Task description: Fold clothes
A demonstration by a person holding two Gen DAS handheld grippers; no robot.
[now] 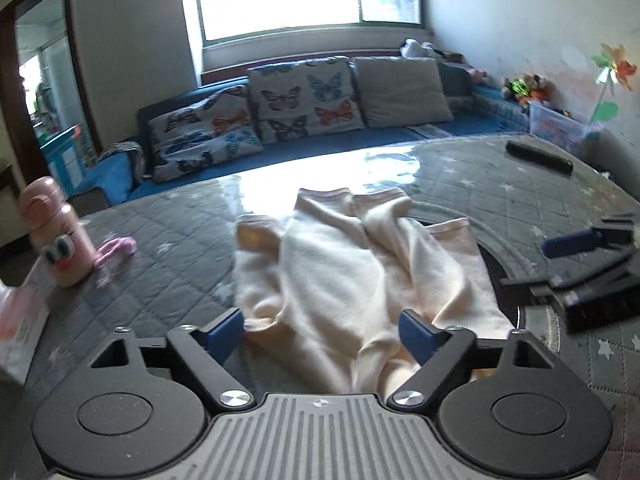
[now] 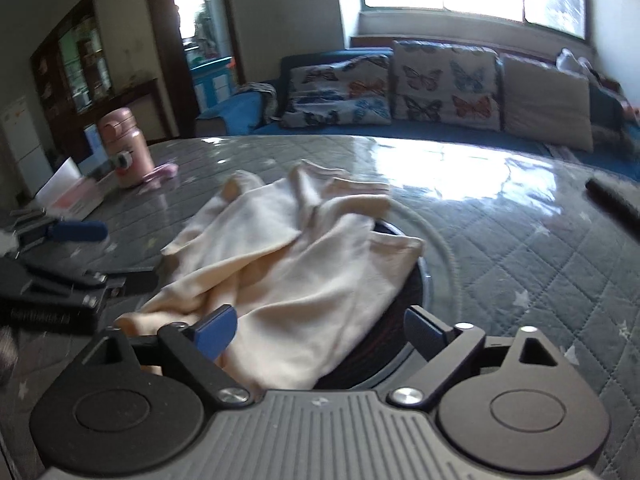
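Note:
A crumpled cream garment [image 1: 360,264] lies in a heap on the grey quilted table cover [image 1: 172,232]; two of its hemmed ends point toward the far side. My left gripper [image 1: 322,334] stands open at the garment's near edge, and cloth lies loose between its blue-padded fingers without being pinched. In the right wrist view the same garment [image 2: 288,264] spreads ahead of my right gripper [image 2: 320,334], which is also open over its near end. Each gripper shows in the other's view: the right gripper [image 1: 580,248] at the right, the left gripper [image 2: 76,232] at the left.
A pink bottle [image 1: 60,236] and a small pink cloth [image 1: 116,250] stand at the table's left. A dark bar-shaped object [image 1: 538,156] lies far right. A black round disc [image 2: 384,340] sits partly under the garment. Beyond the table is a sofa [image 1: 300,96] with butterfly cushions.

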